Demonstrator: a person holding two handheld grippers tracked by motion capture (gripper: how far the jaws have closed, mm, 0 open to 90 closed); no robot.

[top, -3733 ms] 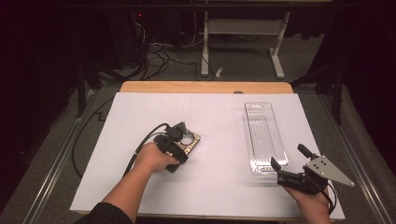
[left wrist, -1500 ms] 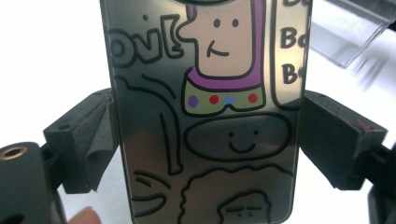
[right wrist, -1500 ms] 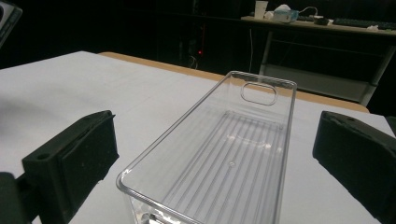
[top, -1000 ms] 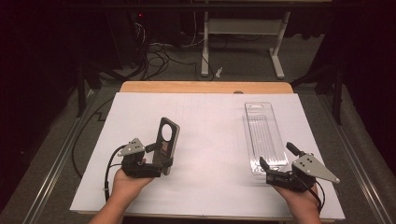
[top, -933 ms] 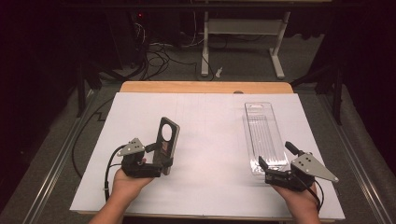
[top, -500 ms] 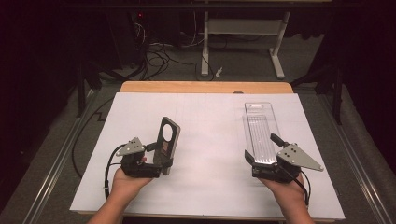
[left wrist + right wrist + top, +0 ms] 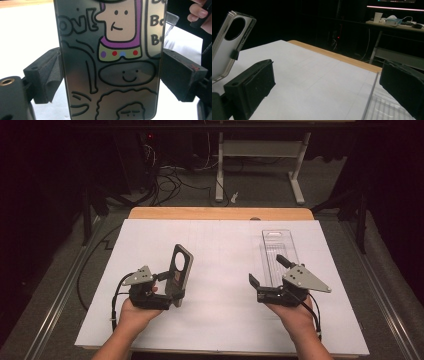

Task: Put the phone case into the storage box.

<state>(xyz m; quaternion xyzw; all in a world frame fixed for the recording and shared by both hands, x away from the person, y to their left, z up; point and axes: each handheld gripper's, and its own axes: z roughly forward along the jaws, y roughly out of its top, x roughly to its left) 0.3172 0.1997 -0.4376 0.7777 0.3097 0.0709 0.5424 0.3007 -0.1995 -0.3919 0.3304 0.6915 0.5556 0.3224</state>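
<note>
You are sitting at a table (image 7: pixel 220 212) covered by a white sheet (image 7: pixel 225 250), its wooden edge showing at the far side. The room around it is lying dark, with cables on the floor beyond and a metal stand (image 7: pixel 257 150) behind. Your left gripper (image 7: pixel 172 287) is gripping a phone case (image 7: pixel 179 272) by both long edges, holding it upright near the sheet's left front; the left gripper view is showing its cartoon drawings (image 7: pixel 117 50). Your right gripper (image 7: pixel 267 275) is hovering with its jaws spread wide and nothing between them, at the near end of a clear plastic tray (image 7: pixel 277 247) lying on the right.
</note>
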